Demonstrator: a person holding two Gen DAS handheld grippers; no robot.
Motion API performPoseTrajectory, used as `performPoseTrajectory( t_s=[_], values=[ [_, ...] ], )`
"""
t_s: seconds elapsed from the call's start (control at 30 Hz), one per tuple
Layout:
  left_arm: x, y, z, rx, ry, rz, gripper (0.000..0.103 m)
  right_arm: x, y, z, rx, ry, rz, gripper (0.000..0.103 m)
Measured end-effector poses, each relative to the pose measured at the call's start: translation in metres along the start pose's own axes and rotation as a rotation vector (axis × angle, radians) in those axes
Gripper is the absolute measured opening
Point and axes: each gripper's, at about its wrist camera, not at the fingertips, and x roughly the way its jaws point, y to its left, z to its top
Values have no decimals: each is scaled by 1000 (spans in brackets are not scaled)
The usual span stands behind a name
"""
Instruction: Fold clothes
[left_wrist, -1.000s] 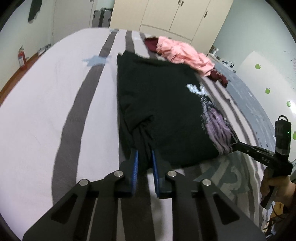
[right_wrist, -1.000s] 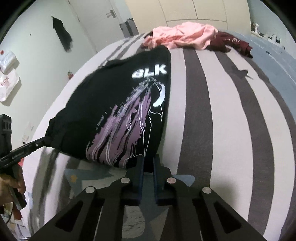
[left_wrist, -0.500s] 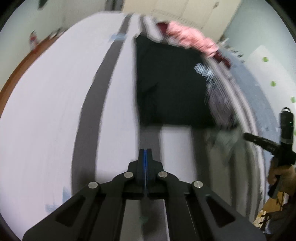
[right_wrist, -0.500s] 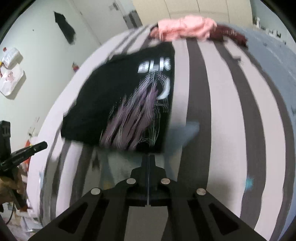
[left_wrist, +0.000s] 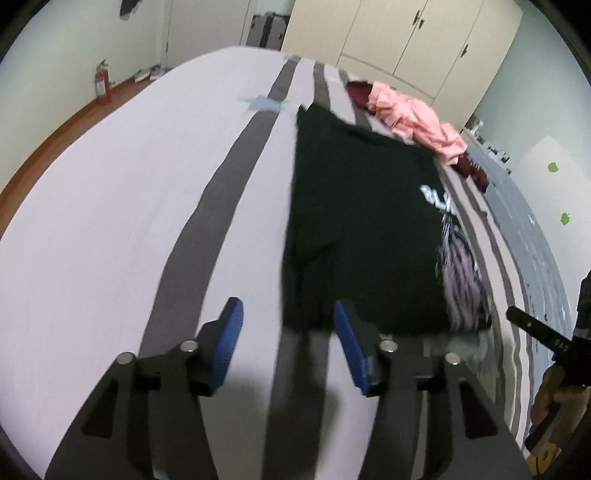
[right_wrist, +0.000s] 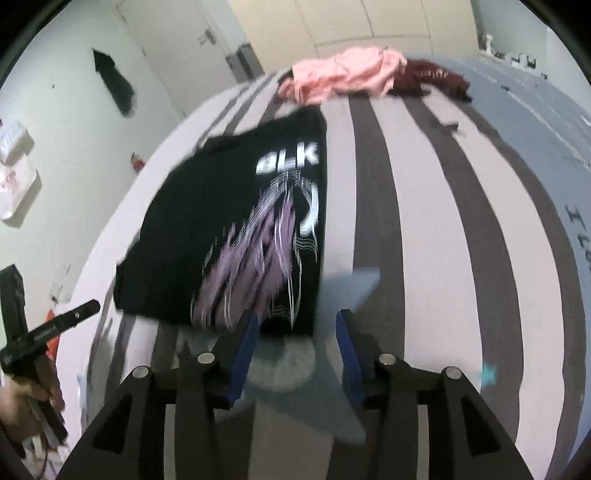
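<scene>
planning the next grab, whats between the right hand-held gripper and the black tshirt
Only bare striped bedsheet with a pale printed patch; the right wrist view shows the black t-shirt's near hem just past the right hand-held gripper's open jaws.

left tongs (left_wrist: 288, 325) reopened, empty | right tongs (right_wrist: 295, 332) reopened | black shirt (left_wrist: 365, 229) released

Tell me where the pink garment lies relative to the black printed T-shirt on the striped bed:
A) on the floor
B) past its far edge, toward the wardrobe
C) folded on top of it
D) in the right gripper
B: the crumpled pink garment lies on the striped bed beyond the far edge of the black printed T-shirt.
</scene>
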Motion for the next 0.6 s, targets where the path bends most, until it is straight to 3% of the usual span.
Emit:
performPoseTrajectory(
  t_s=[0.23,0.33,0.47,0.5,0.6],
  values=[
    [36,0,1,-14,71,-17,53,37,-13,4,50,60,21,41],
    [41,4,-7,-37,91,-48,60,42,-16,-4,44,72,35,41],
    [42,1,-11,-34,90,-101,60,42,-15,-8,53,72,64,42],
    [42,-1,-11,-32,92,-117,60,43,-14,-8,50,76,72,43],
    [42,-9,-11,-4,94,-128,45,46,-10,-10,40,85,93,43]
  ],
)
